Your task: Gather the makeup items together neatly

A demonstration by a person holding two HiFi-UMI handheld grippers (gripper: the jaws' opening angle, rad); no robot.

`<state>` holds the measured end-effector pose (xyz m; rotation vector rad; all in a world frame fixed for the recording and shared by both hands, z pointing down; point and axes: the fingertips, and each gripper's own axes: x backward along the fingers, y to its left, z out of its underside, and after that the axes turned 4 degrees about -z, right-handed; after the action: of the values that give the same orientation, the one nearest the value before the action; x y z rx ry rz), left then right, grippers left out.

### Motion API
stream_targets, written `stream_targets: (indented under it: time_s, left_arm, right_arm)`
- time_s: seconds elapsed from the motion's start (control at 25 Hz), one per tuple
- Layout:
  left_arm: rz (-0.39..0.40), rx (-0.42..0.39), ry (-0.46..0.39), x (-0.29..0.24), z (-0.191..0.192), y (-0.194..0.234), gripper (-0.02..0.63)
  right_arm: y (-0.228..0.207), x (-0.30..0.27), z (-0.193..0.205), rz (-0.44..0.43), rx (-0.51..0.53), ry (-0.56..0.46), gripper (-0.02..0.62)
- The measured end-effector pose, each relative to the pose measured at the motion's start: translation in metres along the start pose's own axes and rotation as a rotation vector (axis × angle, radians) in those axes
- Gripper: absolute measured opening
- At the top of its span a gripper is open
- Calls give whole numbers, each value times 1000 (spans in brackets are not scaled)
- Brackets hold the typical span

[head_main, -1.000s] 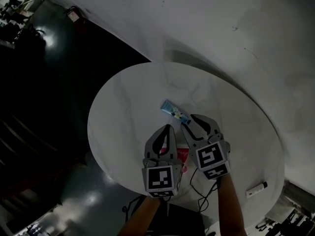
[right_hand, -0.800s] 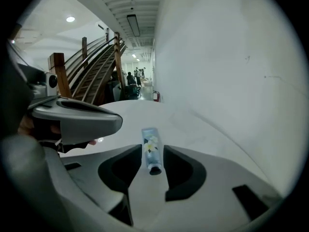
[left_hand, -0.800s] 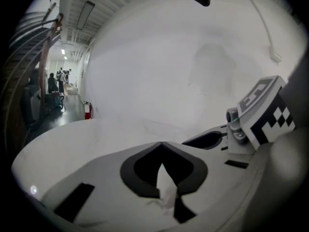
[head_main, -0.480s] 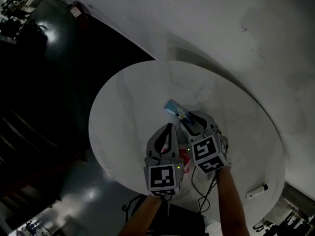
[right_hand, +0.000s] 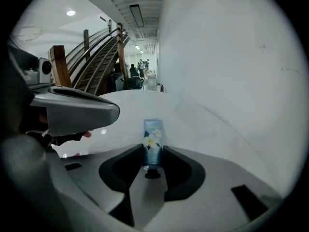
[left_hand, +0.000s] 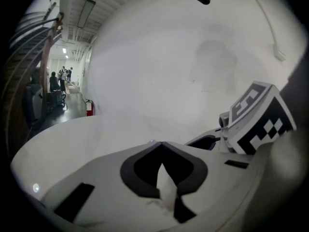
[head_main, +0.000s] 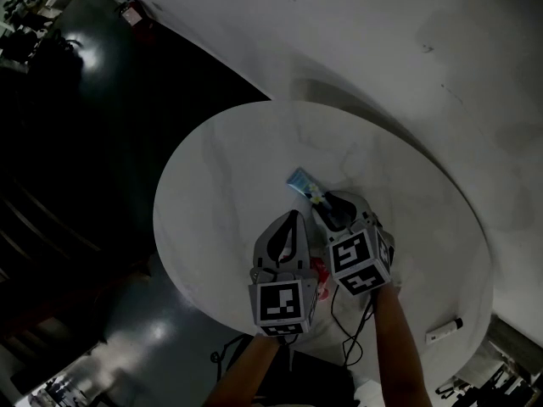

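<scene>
Round white marbled tabletop [head_main: 221, 185], seen from above against a pale wall [head_main: 407, 41] on the far right and a dark floor [head_main: 76, 159] on the left.

Right gripper [right_hand: 152, 153]: jaws partly apart and closed on the near, capped end of a blue tube [right_hand: 153, 135] with a flower print. The tube lies flat on the tabletop near its centre and points away to the far left.

Left gripper [left_hand: 161, 143]: jaws fully together with nothing between them. It hangs just left of the right gripper, above the near part of the tabletop.

Pink item [head_main: 317, 270]: partly hidden beneath the two grippers, close to the blue tube. Its kind cannot be made out.

White stick-shaped item [head_main: 443, 329]: lies alone at the near right edge of the tabletop, well apart from the others.

Progress, as judged: gathering is under way but not complete. The blue tube and the pink item are already near one another. The tube appears to be in the course of being placed or straightened. The white item at the edge has yet to be brought in, if it belongs to the set.
</scene>
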<state>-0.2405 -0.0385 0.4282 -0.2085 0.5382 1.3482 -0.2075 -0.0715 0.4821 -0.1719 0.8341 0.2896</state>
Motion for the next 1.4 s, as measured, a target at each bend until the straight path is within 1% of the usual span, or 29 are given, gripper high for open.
stream_targets:
  time_s: [0.28, 0.36, 0.44, 0.56, 0.64, 0.76, 0.88, 1.04, 1.24, 1.4]
  left_arm:
    - [6, -5, 7, 1, 2, -3, 14]
    - [7, -4, 15, 1, 2, -3, 14]
    - [8, -7, 14, 1, 2, -3, 14]
    - [8, -12, 12, 3, 2, -3, 14]
    - [10, -17, 9, 4, 1, -3, 14]
    - [21, -25, 4, 5, -1, -7, 14]
    - [40, -34, -6, 6, -5, -15, 14]
    - [73, -55, -20, 7, -15, -30, 14]
    - [116, -83, -33, 7, -23, -45, 14]
    - [140, -105, -42, 3, -29, -55, 14]
  right_arm:
    - [-1, 0, -1, 5, -31, 0, 147]
    - [-1, -1, 0, 2, -57, -2, 146]
    - [-4, 0, -1, 4, -109, -17, 146]
    - [-12, 7, -2, 28, -224, -66, 146]
    - [-19, 13, -1, 62, -291, -92, 146]
    - [-27, 26, 6, 118, -398, -104, 146]
    - [-37, 44, 13, 202, -508, -128, 146]
    - [-52, 69, 24, 340, -591, -150, 146]
    - [-62, 88, 36, 442, -712, -181, 146]
    - [-70, 101, 45, 505, -778, -195, 146]
